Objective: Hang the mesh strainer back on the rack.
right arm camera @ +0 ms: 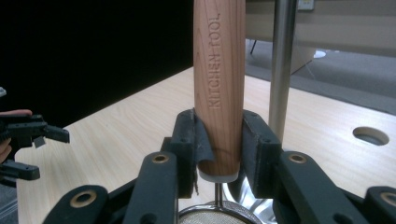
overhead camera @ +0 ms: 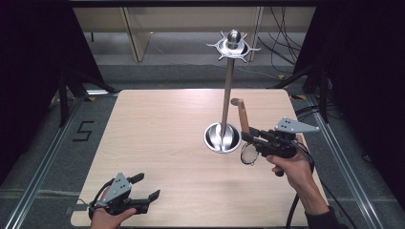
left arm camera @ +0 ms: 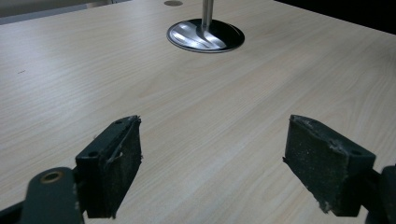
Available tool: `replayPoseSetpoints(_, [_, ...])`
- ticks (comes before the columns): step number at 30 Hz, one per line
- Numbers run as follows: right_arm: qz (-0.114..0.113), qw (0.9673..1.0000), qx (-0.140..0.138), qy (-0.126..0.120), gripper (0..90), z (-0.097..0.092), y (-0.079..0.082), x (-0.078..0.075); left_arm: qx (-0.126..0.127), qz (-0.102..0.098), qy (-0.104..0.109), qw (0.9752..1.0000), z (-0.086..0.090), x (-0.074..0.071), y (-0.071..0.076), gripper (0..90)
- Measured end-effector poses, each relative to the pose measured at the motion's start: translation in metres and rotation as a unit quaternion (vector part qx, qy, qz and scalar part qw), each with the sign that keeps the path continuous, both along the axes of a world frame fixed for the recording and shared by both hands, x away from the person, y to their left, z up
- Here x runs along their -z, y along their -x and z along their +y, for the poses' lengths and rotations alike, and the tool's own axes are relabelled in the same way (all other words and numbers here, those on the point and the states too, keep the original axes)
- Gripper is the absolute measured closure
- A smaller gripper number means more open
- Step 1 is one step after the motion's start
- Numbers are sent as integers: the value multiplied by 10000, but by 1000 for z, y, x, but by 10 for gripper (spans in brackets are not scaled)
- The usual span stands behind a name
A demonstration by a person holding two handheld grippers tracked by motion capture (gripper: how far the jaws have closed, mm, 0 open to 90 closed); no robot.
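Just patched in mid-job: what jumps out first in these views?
The right claw is clamped on a wooden-handled strainer, handle upright, right of the table's middle. Beside it rises a tall steel hanging stand, with a hooked crown. The left claw is open near the front-left edge.

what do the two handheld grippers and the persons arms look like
Both are black pistol-style tools with two jaws. The left gripper and right gripper each carry a grey three-cornered plate on top, brass-coloured rivets at the jaw links and worn dark pads. A black cable trails from the right one; that arm has a dark sleeve.
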State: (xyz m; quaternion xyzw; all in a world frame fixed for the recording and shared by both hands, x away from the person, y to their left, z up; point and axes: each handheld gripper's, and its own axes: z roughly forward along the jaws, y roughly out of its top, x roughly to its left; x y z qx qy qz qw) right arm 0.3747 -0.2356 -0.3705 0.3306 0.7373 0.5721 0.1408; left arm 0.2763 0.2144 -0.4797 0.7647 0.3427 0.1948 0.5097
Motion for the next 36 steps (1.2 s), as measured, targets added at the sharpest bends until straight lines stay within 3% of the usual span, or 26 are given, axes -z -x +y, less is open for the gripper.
replayPoseSetpoints(5, [-87,9999,20,-102,697,-2,-1,-11,-12,8,-12,10000,-1,0,0,180])
replayPoseSetpoints(10, [-323,9993,81,-138,697,-4,-5,-23,-17,23,29,10000,-1,1,0,180])
replayPoseSetpoints(15, [-331,9991,101,-245,697,-4,-8,-36,42,27,-5,10000,-1,1,-1,180])
replayPoseSetpoints(20, [-530,9983,134,-194,697,-4,-14,-48,48,16,-30,10000,-1,1,-1,180])
replayPoseSetpoints(21, [-459,9985,128,-253,697,-3,-14,-51,48,16,-30,10000,-1,1,-1,180])
replayPoseSetpoints(26, [-517,9981,173,-300,697,0,-18,-61,24,30,-3,10000,-1,1,0,180])
replayPoseSetpoints(27, [-677,9973,178,-233,697,-1,-21,-62,24,30,-3,10000,-1,1,0,180])
replayPoseSetpoints(28, [-677,9973,178,-233,697,-1,-21,-62,22,34,1,10000,-1,1,0,180])
replayPoseSetpoints(29, [-502,9981,200,-284,697,0,-19,-64,25,45,-3,10000,-1,1,0,180])
replayPoseSetpoints(30, [-683,9971,212,-255,697,0,-22,-68,26,39,16,10000,-2,2,0,180])
replayPoseSetpoints(32, [-746,9965,238,-282,697,1,-24,-72,31,33,13,10000,-2,2,-1,180])
replayPoseSetpoints(36, [-640,9972,250,-297,697,3,-25,-78,36,35,8,10000,-2,2,-1,180])
